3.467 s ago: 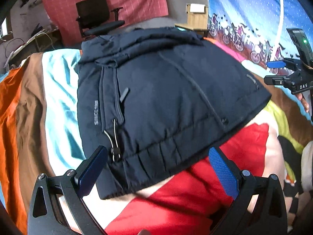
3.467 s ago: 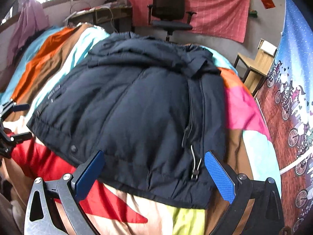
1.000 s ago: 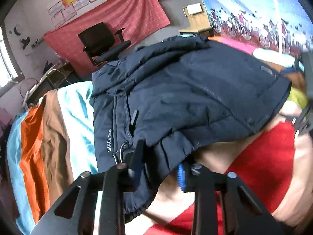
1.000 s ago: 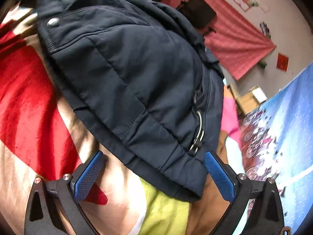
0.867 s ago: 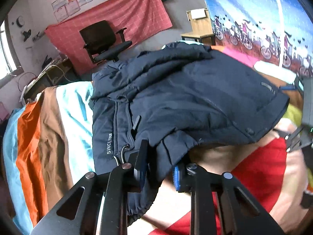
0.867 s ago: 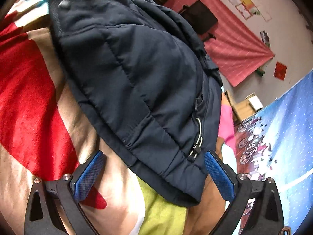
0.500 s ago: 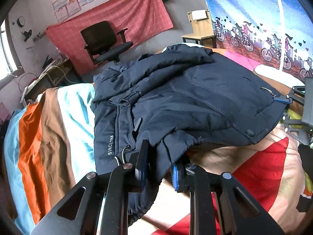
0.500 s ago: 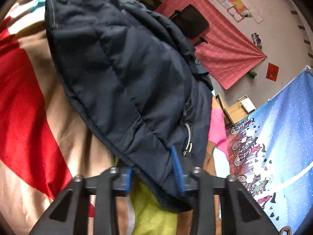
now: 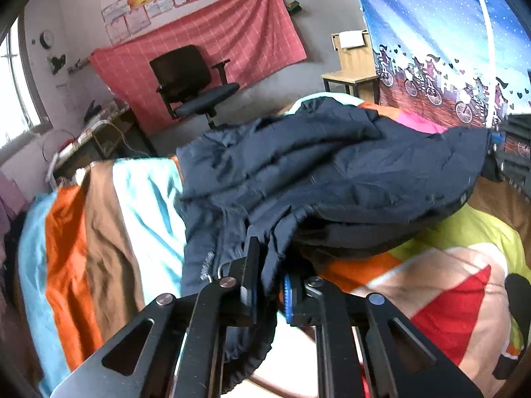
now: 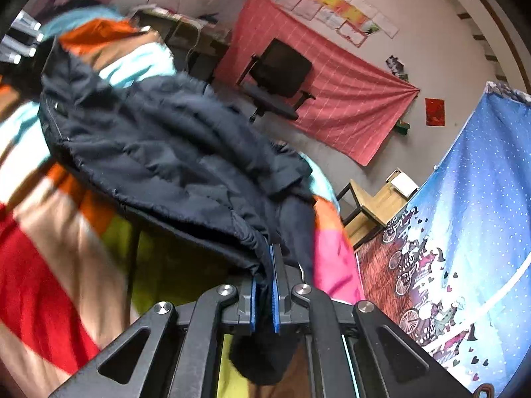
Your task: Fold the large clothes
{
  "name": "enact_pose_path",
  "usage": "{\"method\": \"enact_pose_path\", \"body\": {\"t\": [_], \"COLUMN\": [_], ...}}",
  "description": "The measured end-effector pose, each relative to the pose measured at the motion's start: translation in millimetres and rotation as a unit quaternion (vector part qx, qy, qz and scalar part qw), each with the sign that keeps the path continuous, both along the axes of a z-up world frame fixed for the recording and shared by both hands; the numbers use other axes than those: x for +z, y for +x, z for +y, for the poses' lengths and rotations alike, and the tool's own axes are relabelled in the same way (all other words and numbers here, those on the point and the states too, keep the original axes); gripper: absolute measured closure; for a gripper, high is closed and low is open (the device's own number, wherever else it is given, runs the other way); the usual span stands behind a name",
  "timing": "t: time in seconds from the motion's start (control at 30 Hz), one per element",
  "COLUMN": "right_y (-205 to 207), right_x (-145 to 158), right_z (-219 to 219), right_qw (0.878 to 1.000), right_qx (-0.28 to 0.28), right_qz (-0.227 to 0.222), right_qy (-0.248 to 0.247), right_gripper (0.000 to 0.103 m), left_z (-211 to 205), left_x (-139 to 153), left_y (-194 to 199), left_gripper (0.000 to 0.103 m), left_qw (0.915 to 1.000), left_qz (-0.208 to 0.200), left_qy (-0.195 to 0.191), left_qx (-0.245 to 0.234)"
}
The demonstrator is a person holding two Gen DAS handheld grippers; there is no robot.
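Observation:
A dark navy padded jacket (image 9: 332,165) lies across a multicoloured bedspread (image 9: 99,232). Its near hem is raised off the bed at both corners. In the left wrist view my left gripper (image 9: 270,272) has the hem's left corner bunched between its pads by the zip pull, and its jaws are closing on the cloth. In the right wrist view my right gripper (image 10: 264,285) is shut on the other corner of the jacket (image 10: 166,139), with a fold hanging below the pads. The right gripper (image 9: 511,152) also shows at the far right edge of the left wrist view.
The bedspread (image 10: 33,298) shows under the lifted hem. Beyond the bed stand a black office chair (image 9: 189,79) before a red wall cloth, a wooden stool (image 9: 351,63) and a cluttered desk (image 9: 93,132). A blue bicycle-print curtain (image 10: 464,199) hangs on the right.
The right gripper went from wide open to shut on the hem corner. Both grippers rose, lifting the jacket's near edge off the bed. The left jaws narrowed on the cloth.

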State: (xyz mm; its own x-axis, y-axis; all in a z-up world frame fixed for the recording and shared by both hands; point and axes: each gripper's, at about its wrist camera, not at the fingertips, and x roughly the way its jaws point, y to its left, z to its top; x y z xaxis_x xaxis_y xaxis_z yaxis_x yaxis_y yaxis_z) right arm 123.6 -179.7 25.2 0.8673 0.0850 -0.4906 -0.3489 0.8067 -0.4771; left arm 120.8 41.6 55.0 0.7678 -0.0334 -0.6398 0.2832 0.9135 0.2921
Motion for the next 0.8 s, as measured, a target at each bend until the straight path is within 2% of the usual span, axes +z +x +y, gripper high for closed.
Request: {"method": "enact_pose_path", "body": {"t": [0.13, 0.27, 0.33, 0.43, 0.57, 0.8], "right_y": [26.9, 68.5, 89.2, 131.4, 184.3, 248.0], "right_x": [39.0, 83.9, 99.3, 116.4, 124.0, 112.1], "right_z": [0.7, 4.4, 9.5, 21.2, 33.3, 52.4], "right_qw": [0.999, 0.999, 0.999, 0.999, 0.998, 1.000], "right_qx": [-0.001, 0.006, 0.012, 0.030, 0.038, 0.010], "right_qz": [-0.010, 0.001, 0.012, 0.022, 0.020, -0.005], "right_qy": [0.031, 0.043, 0.036, -0.006, -0.034, 0.001], "right_gripper": [0.097, 0.097, 0.097, 0.097, 0.097, 0.097], "left_z": [5.8, 13.1, 14.5, 16.1, 19.3, 32.1], "left_x": [28.2, 59.9, 70.5, 80.3, 85.7, 79.9], "left_y": [31.7, 72.0, 90.6, 119.7, 157.7, 215.9], "left_gripper": [0.095, 0.095, 0.095, 0.096, 0.097, 0.097], "left_qw": [0.9997, 0.9975, 0.9960, 0.9930, 0.9880, 0.9773], "left_qz": [0.000, -0.010, -0.017, -0.037, -0.070, -0.105], "left_qy": [-0.017, -0.039, -0.046, -0.054, -0.058, -0.077], "left_qx": [0.020, 0.058, 0.074, 0.098, 0.124, 0.168]}}
